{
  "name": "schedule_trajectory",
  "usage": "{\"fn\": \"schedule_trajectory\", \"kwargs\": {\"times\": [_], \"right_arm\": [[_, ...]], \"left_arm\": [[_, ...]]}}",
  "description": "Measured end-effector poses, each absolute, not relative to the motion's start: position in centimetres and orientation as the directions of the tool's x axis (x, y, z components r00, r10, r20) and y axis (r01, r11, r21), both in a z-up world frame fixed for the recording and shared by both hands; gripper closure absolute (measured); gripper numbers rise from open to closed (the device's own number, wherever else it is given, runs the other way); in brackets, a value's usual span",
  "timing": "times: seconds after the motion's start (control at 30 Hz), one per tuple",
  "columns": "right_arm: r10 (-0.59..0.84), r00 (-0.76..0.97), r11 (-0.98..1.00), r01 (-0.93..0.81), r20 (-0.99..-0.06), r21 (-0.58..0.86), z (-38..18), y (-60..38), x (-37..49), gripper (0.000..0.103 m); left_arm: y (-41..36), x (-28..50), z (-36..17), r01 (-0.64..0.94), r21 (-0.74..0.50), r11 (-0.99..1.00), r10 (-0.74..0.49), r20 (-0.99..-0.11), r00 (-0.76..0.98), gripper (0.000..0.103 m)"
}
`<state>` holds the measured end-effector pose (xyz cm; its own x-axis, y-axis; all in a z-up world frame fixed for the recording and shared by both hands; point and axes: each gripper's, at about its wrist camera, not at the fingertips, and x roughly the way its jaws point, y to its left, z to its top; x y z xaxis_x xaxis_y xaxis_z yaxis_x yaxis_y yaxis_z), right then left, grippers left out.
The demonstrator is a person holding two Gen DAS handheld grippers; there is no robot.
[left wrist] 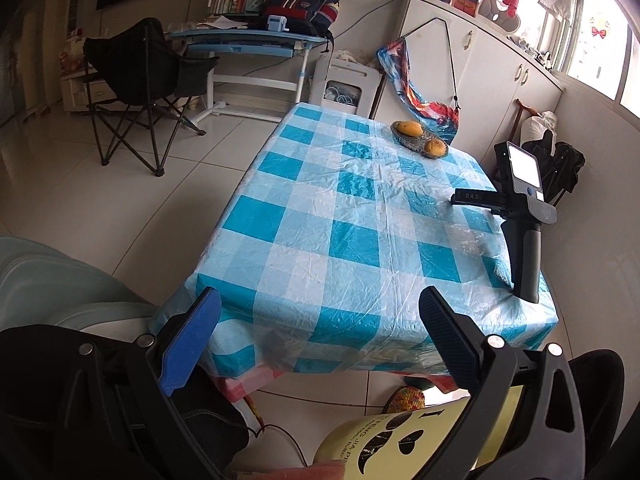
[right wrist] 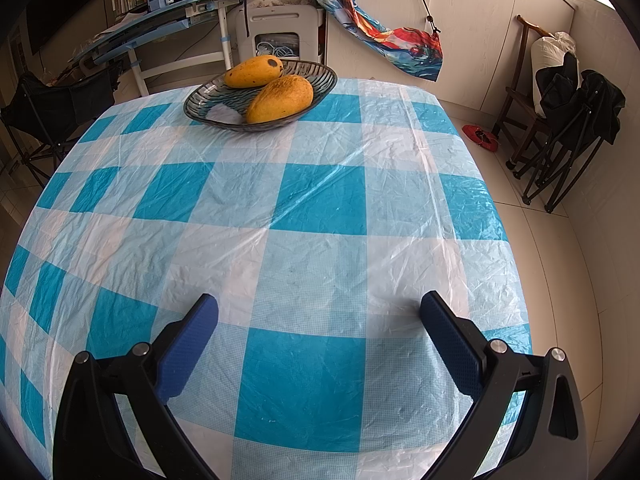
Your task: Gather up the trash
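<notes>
Blue-padded and spread wide with nothing between its fingers, the left gripper (left wrist: 320, 300) hung off the near left corner of the table with the blue-and-white checked plastic cloth (left wrist: 352, 216), looking down across the tabletop from above the floor. The right gripper (right wrist: 319, 308) sat lower and closer, over the near part of the same cloth (right wrist: 304, 216), its jaws likewise wide apart and holding nothing. In the left wrist view that right gripper (left wrist: 466, 199) appeared at the table's right edge as a black handle with a lit phone screen mounted on top, its finger end pointing left over the cloth; its jaws could not be judged from there.

At the far side of the table stood a dark ribbed glass dish (right wrist: 320, 74) holding two yellow mangoes (right wrist: 280, 98), one lying against the other. No piece of trash could be made out on the cloth in either view.

Below the left gripper, a pale yellow bag or container with black printed lettering (left wrist: 380, 444) was cut off by the frame's lower edge and partly covered by the right finger, so its shape stayed unclear. A black folding camp chair (left wrist: 136, 76) stood on the white tiled floor, well apart to the far left.
</notes>
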<state>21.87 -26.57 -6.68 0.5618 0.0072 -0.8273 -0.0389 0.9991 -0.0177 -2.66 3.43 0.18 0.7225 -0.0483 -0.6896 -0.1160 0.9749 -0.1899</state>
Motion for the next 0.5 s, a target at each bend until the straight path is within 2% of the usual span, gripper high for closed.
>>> {"fn": "schedule_trajectory", "kwargs": {"times": [0.5], "right_arm": [[0.007, 0.562, 0.999, -0.039, -0.827, -0.018, -6.68, -26.58, 21.86, 0.007]], "left_arm": [[2.71, -2.84, 0.35, -0.104, -0.156, 0.982, -0.031, -0.682, 0.731, 0.007]]}}
